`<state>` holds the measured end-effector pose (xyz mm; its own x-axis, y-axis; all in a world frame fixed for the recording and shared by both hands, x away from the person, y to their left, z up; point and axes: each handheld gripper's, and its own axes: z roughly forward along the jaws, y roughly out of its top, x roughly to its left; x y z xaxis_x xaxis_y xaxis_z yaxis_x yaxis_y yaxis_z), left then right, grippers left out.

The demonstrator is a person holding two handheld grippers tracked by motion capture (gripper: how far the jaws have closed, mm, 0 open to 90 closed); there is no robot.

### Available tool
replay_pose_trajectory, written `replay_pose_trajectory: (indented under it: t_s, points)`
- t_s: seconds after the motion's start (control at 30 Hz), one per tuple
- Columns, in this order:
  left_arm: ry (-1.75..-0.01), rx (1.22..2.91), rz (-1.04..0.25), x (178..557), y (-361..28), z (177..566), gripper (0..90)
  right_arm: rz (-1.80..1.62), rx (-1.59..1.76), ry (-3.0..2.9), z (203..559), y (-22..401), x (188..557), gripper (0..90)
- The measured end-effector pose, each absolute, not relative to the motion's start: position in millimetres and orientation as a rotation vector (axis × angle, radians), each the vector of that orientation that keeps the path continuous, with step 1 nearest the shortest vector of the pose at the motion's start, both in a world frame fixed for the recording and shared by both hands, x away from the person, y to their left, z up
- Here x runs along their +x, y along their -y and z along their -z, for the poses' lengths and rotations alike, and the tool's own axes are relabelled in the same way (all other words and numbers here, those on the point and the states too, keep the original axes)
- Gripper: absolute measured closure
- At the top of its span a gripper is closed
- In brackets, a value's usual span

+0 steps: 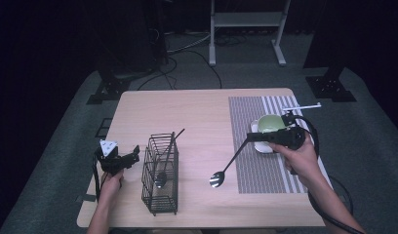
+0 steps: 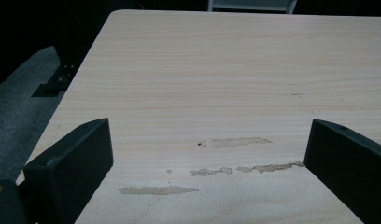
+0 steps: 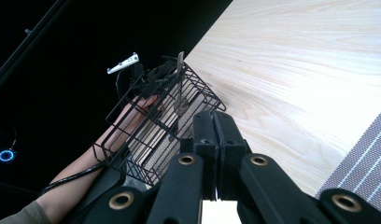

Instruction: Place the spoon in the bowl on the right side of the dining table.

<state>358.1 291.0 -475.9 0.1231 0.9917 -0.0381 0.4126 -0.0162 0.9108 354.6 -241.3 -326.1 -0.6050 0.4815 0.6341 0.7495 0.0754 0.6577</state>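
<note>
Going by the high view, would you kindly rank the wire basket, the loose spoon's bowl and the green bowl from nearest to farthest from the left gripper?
From the left gripper:
1. Wire basket, just beside it, toward the table's middle.
2. Loose spoon's bowl, mid-table, beyond the basket.
3. Green bowl, on the striped placemat at the far right.
</note>
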Motion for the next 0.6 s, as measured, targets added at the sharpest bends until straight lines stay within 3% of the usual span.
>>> replay_pose_trajectory:
  t_s: [0.6]
  points:
    - [-1.418,1.565,-0.872,358,-291,476,0.3,1.554,-1.315,2.071,335,266,355,88.6]
